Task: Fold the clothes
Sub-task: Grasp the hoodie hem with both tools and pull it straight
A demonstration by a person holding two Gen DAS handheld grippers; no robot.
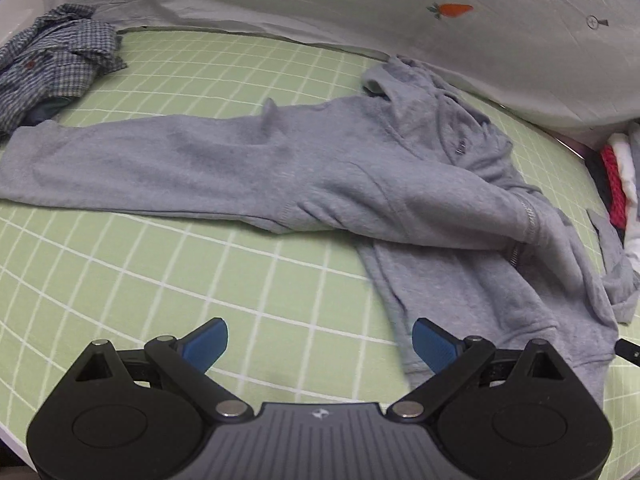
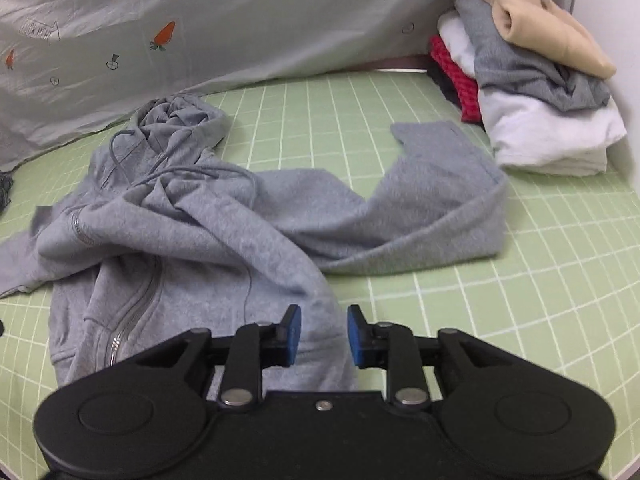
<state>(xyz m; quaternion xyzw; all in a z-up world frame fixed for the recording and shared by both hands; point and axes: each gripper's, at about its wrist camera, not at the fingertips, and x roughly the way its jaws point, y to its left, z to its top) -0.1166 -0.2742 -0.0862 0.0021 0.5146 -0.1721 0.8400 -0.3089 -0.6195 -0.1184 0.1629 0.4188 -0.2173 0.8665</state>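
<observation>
A green mat (image 1: 120, 280) ruled in white squares covers the surface — behind it hangs a carrot-printed grey sheet (image 2: 240, 20).

Bare green mat (image 2: 540, 280) right of the hoodie (image 2: 200, 232) — folded stack (image 2: 540, 120) blocks the corner.

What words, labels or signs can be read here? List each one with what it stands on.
Handwritten-style print inside a drawn arrow box on the grey carrot-print sheet: perhaps "LOOK HERE", too blurred to be sure.
Small white emblem on the left gripper body: a logo mark, no letters.
Small dark mark on the grey hoodie chest: too small to read.
No other text shows.
</observation>
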